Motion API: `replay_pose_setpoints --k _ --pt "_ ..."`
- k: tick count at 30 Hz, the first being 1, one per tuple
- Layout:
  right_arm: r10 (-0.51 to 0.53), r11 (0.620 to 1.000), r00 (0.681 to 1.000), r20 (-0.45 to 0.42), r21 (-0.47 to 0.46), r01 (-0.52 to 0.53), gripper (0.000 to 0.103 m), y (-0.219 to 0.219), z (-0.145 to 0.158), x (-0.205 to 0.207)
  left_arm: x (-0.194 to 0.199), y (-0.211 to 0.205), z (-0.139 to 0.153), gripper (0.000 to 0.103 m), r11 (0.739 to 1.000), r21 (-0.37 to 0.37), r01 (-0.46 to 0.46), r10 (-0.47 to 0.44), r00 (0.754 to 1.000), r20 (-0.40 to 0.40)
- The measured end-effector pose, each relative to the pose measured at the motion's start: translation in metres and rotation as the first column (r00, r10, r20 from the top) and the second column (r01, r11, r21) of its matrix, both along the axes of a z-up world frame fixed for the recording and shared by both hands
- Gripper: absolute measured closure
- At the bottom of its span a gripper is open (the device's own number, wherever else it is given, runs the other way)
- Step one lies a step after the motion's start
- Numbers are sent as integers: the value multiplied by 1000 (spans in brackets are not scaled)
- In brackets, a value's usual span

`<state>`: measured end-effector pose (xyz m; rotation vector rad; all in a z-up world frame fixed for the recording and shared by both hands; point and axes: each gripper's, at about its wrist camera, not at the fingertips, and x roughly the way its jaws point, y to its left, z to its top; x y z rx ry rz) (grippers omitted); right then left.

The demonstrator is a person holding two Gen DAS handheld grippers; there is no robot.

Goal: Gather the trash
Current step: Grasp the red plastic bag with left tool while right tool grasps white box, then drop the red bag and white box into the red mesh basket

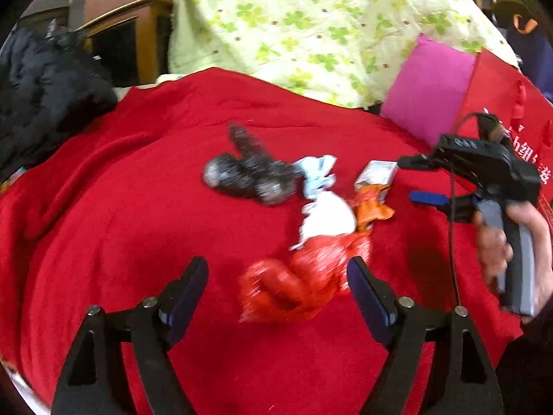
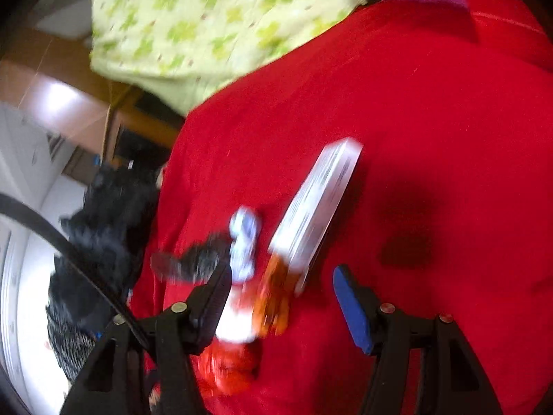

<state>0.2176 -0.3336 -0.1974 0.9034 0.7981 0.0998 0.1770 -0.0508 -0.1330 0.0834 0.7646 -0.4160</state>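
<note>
A heap of trash lies on the red blanket (image 1: pixel 138 207): a black crumpled bag (image 1: pixel 249 176), a light blue wrapper (image 1: pixel 316 173), a white wrapper (image 1: pixel 328 219), an orange wrapper (image 1: pixel 371 207), a small white box (image 1: pixel 376 173) and a red crinkled wrapper (image 1: pixel 304 276). My left gripper (image 1: pixel 276 276) is open, the red wrapper lying between its tips, untouched. My right gripper (image 1: pixel 414 180), held by a hand, hovers right of the box. In the right wrist view the right gripper (image 2: pixel 281 276) is open around the orange wrapper (image 2: pixel 273 297), near the white box (image 2: pixel 318 207).
A green clover quilt (image 1: pixel 311 24) is piled behind the blanket, with a pink pillow (image 1: pixel 428 86) and a red bag (image 1: pixel 501 103) with white characters at the right. A black jacket (image 1: pixel 45 86) lies at the left edge. Wooden furniture (image 2: pixel 69 103) stands beyond.
</note>
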Motion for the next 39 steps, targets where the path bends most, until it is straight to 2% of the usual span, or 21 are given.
replay_pose_setpoints --k 4,8,12,13,14,15,17,19,20,24,29,34,39 --pt "-37 998 997 -64 40 39 37 -22 -11 25 11 -23 -9 18 998 2 60 -60 998 -20" --pt "-31 991 994 -106 127 45 37 -31 -32 47 19 -32 -26 18 997 -11 76 -77 994 -73" --pt "-36 997 994 -102 67 43 38 -22 -31 59 28 -30 -41 18 995 -67 69 -79 986 -144" --pt "-33 998 994 -105 43 37 49 -20 -31 61 28 -30 -43 18 994 -77 73 -84 985 -151" --pt "-23 999 994 -110 19 26 59 -15 -32 62 28 -29 -45 20 993 -94 73 -88 983 -162" --pt "-11 1000 993 -117 9 12 66 -14 -34 63 28 -28 -46 30 991 -108 73 -91 981 -172" --pt "-18 1000 995 -99 24 21 68 -13 -36 60 29 -28 -50 46 987 -141 72 -102 972 -213" --pt "-26 999 995 -92 35 29 70 -16 -35 55 28 -27 -50 50 986 -154 56 -90 970 -226" --pt "-32 999 996 -81 40 35 70 -17 -32 49 25 -26 -49 58 986 -157 49 -84 971 -223" --pt "-31 998 999 -26 60 33 70 -20 -16 24 13 -18 -38 60 982 -187 33 -74 974 -216" --pt "-13 1000 996 87 8 12 71 -19 26 -23 -10 -10 -15 60 982 -189 28 -61 983 -171" --pt "-2 992 971 239 -123 33 71 -17 76 -75 -33 -12 14 60 982 -182 49 -70 992 -109" --pt "-12 956 920 391 -264 124 71 -20 116 -151 -54 -24 40 60 982 -163 95 -102 994 -40"
